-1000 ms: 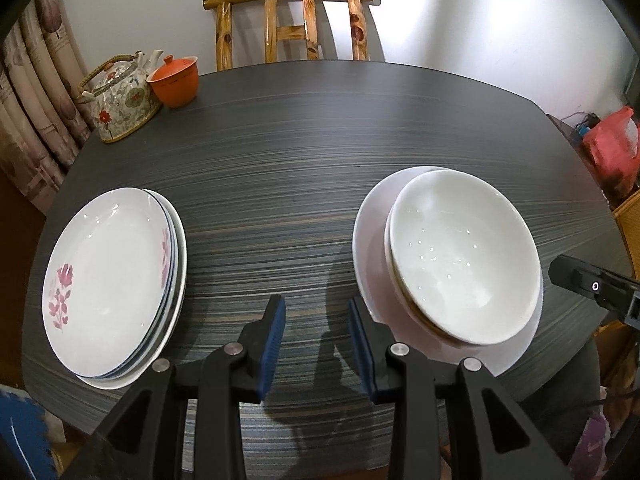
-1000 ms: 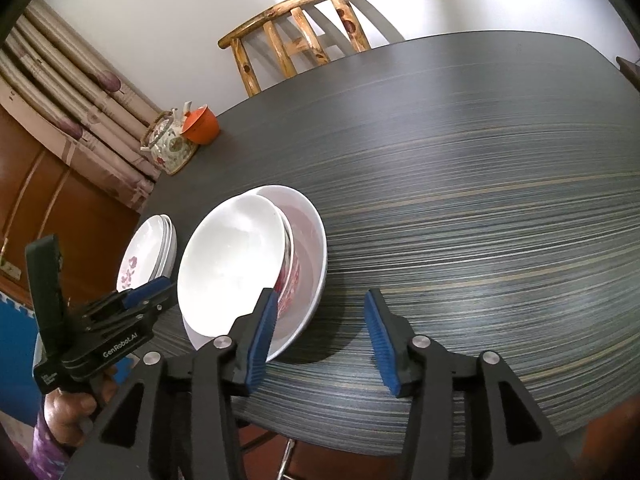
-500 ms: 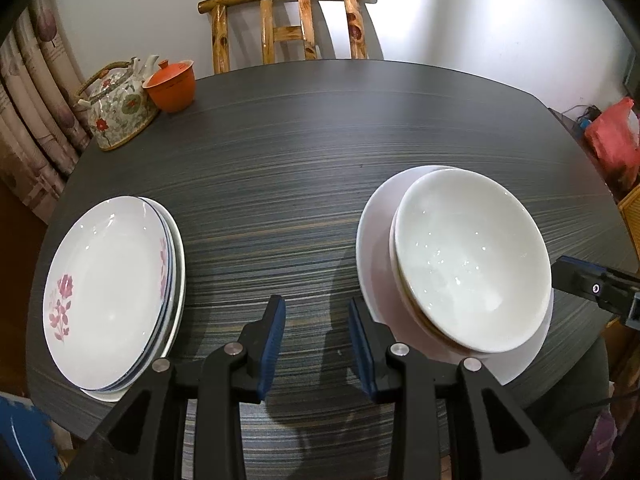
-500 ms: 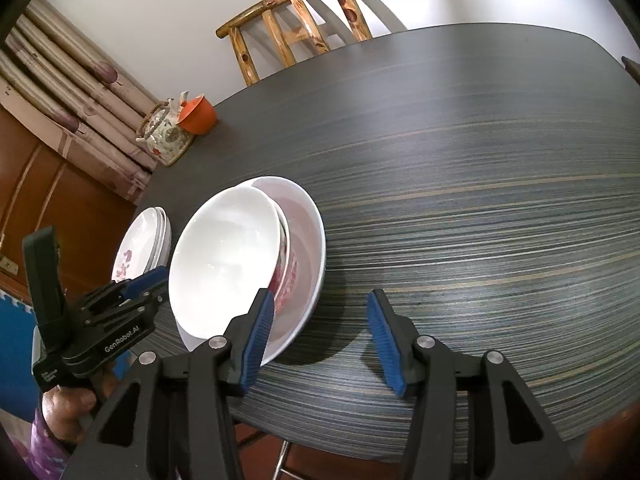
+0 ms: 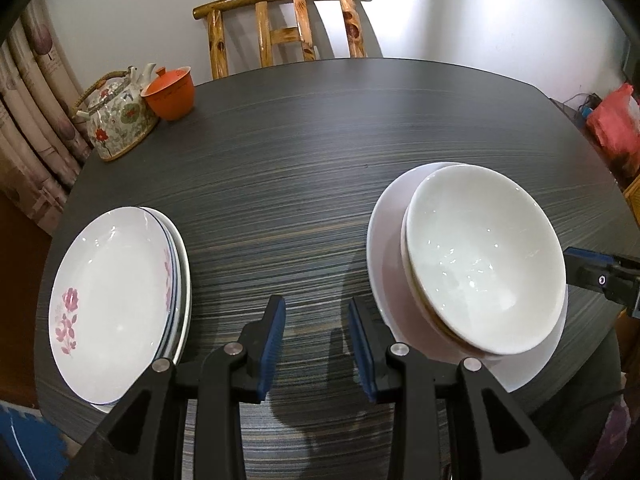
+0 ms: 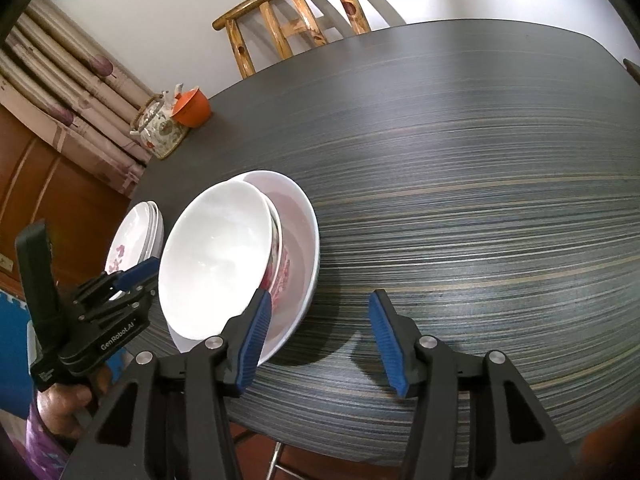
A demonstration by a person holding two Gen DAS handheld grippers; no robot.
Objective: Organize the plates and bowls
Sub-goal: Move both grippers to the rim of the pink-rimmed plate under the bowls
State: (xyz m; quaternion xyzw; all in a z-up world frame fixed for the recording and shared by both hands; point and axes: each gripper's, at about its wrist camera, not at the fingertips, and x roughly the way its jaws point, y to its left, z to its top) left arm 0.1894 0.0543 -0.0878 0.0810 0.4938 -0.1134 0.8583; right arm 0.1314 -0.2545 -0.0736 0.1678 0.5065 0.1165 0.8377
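A stack of white plates (image 5: 116,300) with a pink flower print lies at the table's near left; it also shows in the right wrist view (image 6: 136,236). Two nested white bowls (image 5: 484,252) sit on a wide white plate (image 5: 386,248) at the near right, also in the right wrist view (image 6: 216,264); the lower bowl has pink flowers. My left gripper (image 5: 316,340) is open and empty above the table between the two stacks. My right gripper (image 6: 320,336) is open and empty, its left finger just in front of the wide plate's rim.
A dark striped table (image 5: 320,152) bears everything. A floral teapot (image 5: 116,120) and an orange lidded cup (image 5: 170,92) stand at the far left. A wooden chair (image 5: 284,28) stands behind the table. A red bag (image 5: 616,128) lies off the right edge.
Both grippers have drawn back and risen slightly from the table, so both stacks sit lower and farther in view. Both stay open and empty. The dishes have not moved.
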